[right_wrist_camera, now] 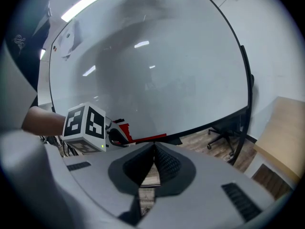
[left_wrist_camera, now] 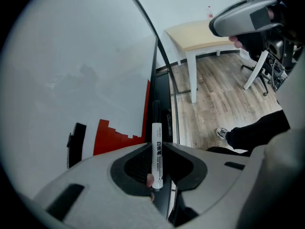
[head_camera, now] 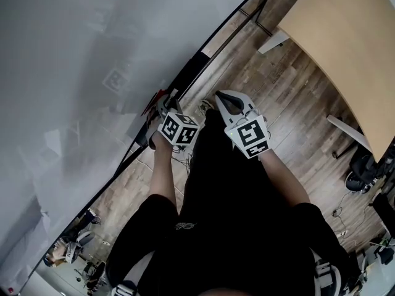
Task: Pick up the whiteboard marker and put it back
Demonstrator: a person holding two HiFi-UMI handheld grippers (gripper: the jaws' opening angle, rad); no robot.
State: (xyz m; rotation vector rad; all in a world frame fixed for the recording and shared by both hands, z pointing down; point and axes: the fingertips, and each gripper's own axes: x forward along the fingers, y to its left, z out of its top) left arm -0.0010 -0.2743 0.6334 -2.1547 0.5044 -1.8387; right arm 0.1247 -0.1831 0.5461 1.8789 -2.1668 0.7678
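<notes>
Status: we judge the pick-up done and the return outstanding. The left gripper [left_wrist_camera: 157, 148] has its jaws clamped on the whiteboard marker [left_wrist_camera: 157, 152], gripping the white barrel near its rear end, with the black cap pointing away towards the black ledge [left_wrist_camera: 163, 87] along the whiteboard's [head_camera: 92, 73] lower edge. The marker hangs over that ledge and is not resting on it. The right gripper [right_wrist_camera: 153, 149] has its jaws pressed together with nothing between them. In the head view it sits just beside the left gripper, apart from it.

Remaining: set the marker down on the ledge and let go.

Edges and clearance: the board face rises close on the left gripper's left. A red shape [left_wrist_camera: 116, 137], which we cannot identify, sits at the board's lower edge next to the jaws. Small dark items lie on the ledge ahead of the cap. The wooden table [head_camera: 327, 36] stands well apart to the right, with open wood floor [head_camera: 278, 103] between.
</notes>
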